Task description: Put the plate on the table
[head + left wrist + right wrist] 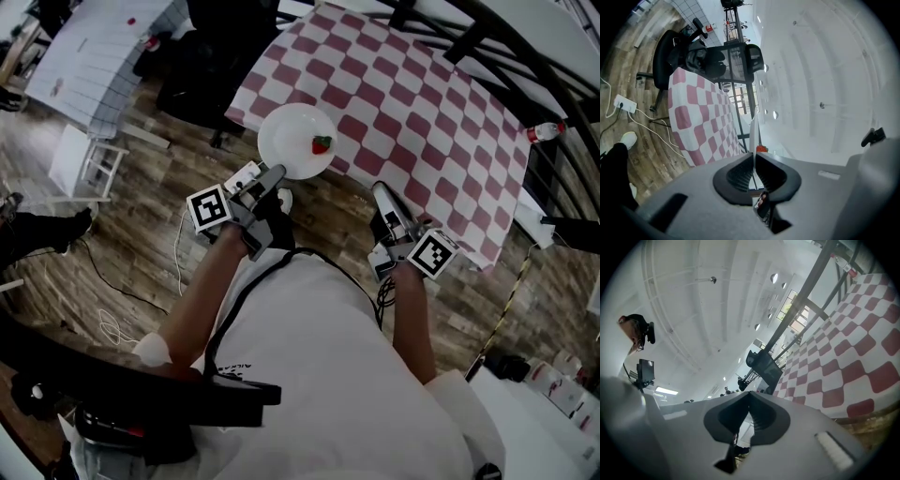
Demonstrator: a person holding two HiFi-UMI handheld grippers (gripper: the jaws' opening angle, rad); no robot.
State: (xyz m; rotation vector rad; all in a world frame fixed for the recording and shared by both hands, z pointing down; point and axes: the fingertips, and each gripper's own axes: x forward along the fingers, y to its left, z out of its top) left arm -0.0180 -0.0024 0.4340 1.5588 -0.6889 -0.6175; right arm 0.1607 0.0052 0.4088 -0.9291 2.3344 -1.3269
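Note:
A white plate (292,136) carrying a small red strawberry (322,144) hangs at the near edge of the red-and-white checked table (412,103), partly over the wooden floor. My left gripper (273,177) is shut on the plate's near rim. In the left gripper view the plate (753,131) shows edge-on between the closed jaws, with the strawberry (761,149) just beyond them. My right gripper (380,193) is off to the right of the plate, near the table's edge; its jaws (749,395) are shut with nothing between them.
A black office chair (197,80) stands at the table's left corner, and a white rack (89,161) is on the floor further left. Cables (180,246) lie on the floor. A bottle (546,131) sits at the table's right edge, beside black frame bars (487,42).

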